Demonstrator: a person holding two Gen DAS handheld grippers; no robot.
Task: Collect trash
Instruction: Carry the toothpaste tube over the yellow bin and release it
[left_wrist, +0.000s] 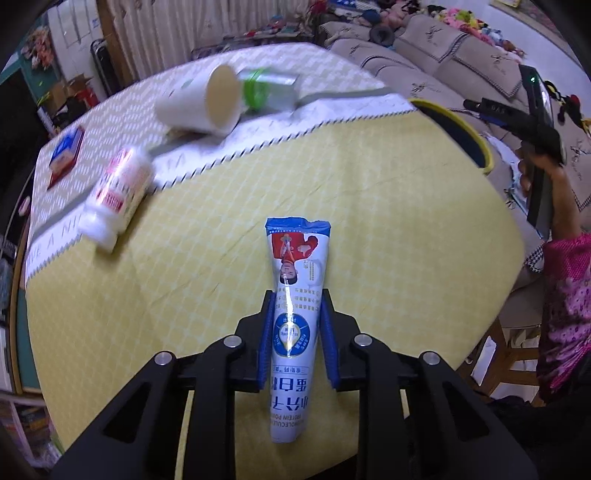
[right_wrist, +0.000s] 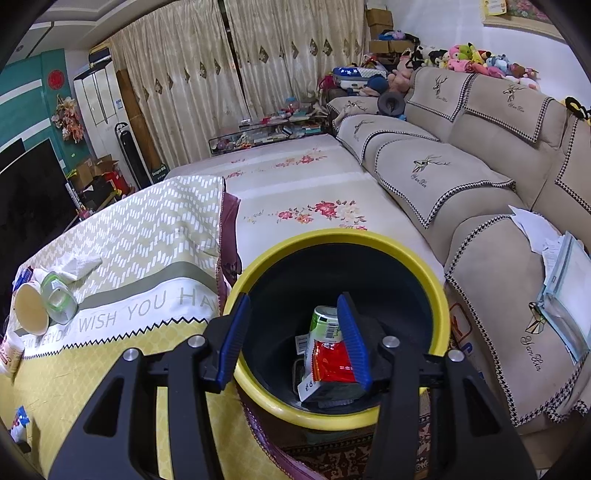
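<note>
L gripper (left_wrist: 297, 332) is clamped on a blue-and-white sachet (left_wrist: 295, 321), blue pads pressing both its sides; the packet sticks out past the fingertips, torn end forward, over the yellow checked tablecloth (left_wrist: 388, 240). Further out on the table: a white bottle w/ red label (left_wrist: 118, 192) lying on its side, blurred, then a white paper cup (left_wrist: 205, 101) tipped over w/ a green-banded container (left_wrist: 266, 88) just behind it, and a red-and-blue box (left_wrist: 66, 153) near the far left edge. At right, a hand (left_wrist: 535, 170) holds the other gripper beside the bin rim.

R gripper (right_wrist: 295, 339) hangs over the yellow-rimmed trash bin (right_wrist: 258, 266), jaws about half open, nothing between them. Inside the bin: a red wrapper (right_wrist: 332, 362) and a green-and-white can (right_wrist: 325, 325), prob. w/ more packaging underneath. Beyond it, a beige sofa (right_wrist: 424, 166).
</note>
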